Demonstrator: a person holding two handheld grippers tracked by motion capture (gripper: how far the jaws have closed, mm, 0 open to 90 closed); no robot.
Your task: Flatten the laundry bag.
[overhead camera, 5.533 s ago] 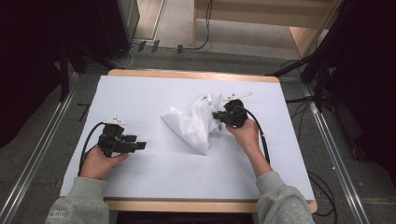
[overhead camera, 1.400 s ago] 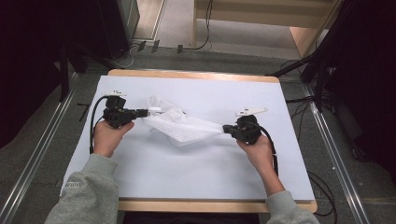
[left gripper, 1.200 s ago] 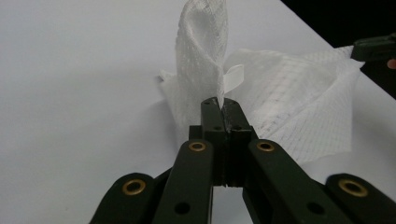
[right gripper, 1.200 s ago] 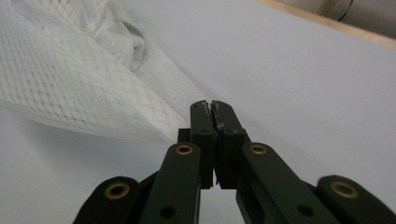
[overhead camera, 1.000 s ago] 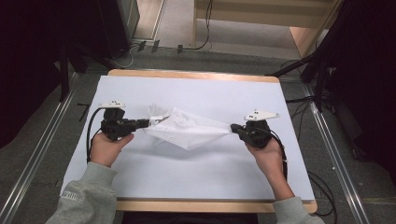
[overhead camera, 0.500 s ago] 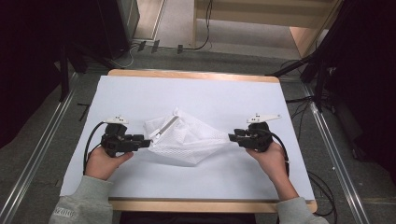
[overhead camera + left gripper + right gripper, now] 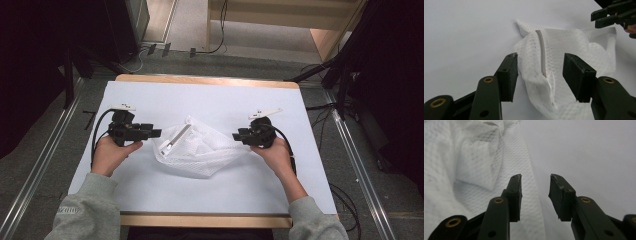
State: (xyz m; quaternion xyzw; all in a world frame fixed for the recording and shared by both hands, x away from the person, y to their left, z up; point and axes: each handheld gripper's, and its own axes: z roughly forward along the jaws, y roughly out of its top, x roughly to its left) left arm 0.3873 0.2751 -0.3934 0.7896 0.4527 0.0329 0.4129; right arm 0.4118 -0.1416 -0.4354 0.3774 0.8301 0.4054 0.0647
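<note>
Currently: spreading step ended, white mesh laundry bag [image 7: 200,152] lies flat between your grippers | left gripper [image 7: 540,75] jaws just opened wide, zipper edge loose between them | right gripper [image 7: 535,195] jaws parted, empty, hem beside | next: re-grip corners squarely.

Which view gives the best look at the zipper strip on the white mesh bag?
The left gripper view: the zipper strip runs up the mesh bag close by, between the open left claw. The high view shows it small, at the bag's left edge. The right gripper view shows mesh folds, and I can't make out the strip.
</note>
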